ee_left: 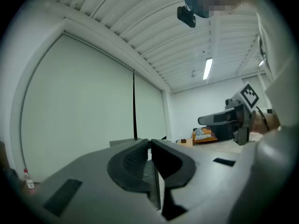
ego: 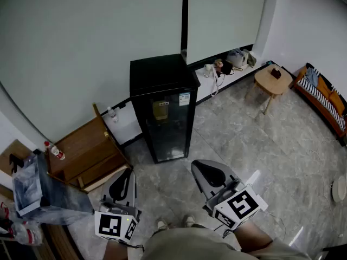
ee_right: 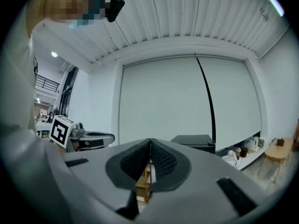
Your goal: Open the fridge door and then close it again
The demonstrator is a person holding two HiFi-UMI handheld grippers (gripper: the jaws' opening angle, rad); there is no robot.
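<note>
While both grippers are held level in front of the person, neither touches anything. Left gripper (ego: 129,171): jaws together, nothing btwn them, and its own view shows the same (ee_left: 149,142). Right gripper (ego: 197,164): jaws also pressed together & empty, tips meeting in its own view (ee_right: 150,141). Each one shows in the other's camera, marker cube & all.

Fridge (ego: 162,104) stands against the wall, straight ahead & well apart from both grippers. It's a black cabinet w/ a tall glass door (ego: 168,126), closed flush. Yellow item (ego: 160,110) shows thru the glass, upper part. Small sticker (ego: 184,98) sits at the door's top right corner. Fridge top also peeks out just past the right jaws (ee_right: 195,141).

Left of the fridge there's a slanted wooden rack (ego: 87,150) w/ a red-capped bottle (ego: 55,151) nr its far left end. Grey box (ego: 59,199) sits just beside the rack, lower left of head view. Right of the fridge, along the wall, is a clutter of small stuff (ego: 225,64); can't tell what. Sofa (ego: 325,97) w/ orange cushions is at the far right edge. Floor (ego: 260,156) is grey stone tile. Person's shoes (ego: 173,222) show btwn the two grippers, low in head view.
</note>
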